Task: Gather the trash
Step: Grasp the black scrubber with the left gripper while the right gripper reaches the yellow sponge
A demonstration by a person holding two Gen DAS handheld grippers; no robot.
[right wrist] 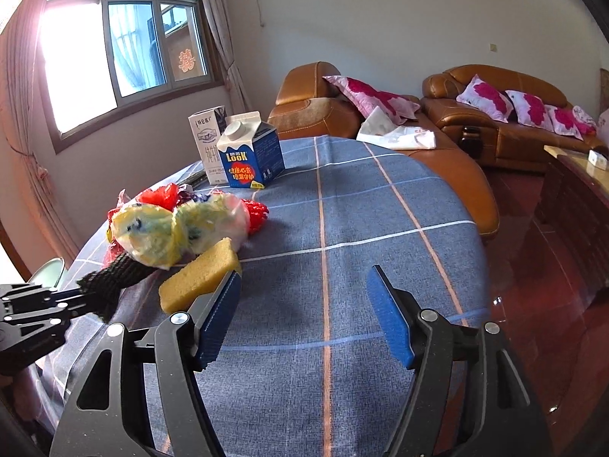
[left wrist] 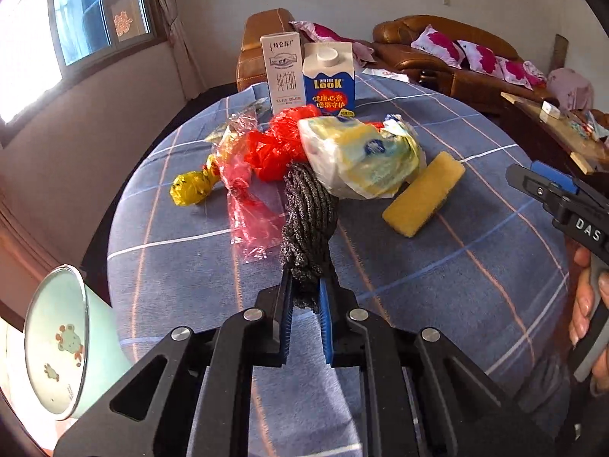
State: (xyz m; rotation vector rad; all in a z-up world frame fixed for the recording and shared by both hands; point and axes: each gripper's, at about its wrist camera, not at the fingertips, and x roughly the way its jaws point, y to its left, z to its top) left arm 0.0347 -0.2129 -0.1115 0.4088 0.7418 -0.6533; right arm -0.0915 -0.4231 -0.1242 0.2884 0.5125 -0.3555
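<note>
A round table (right wrist: 380, 205) draped in blue plaid cloth is being occupied by two upright milk cartons (left wrist: 312, 76), crumpled plastic bags (left wrist: 357, 160), a yellow rectangular sponge (left wrist: 422, 194) and dark knitted netting (left wrist: 308, 221).

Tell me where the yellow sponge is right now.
The yellow sponge lies on the checked tablecloth, right of the trash pile in the left wrist view, against the crumpled yellow-white bag; the open right tongs are beside it.

Daylight floods in from the window (right wrist: 125, 49) far left of the fingers, blown out to white glare with a pink fringe. The desk (right wrist: 342, 198) ahead is evenly lit, shadows soft. Fisheye bending curves walls and edges; corners go black. Focus is mostly crisp.
</note>
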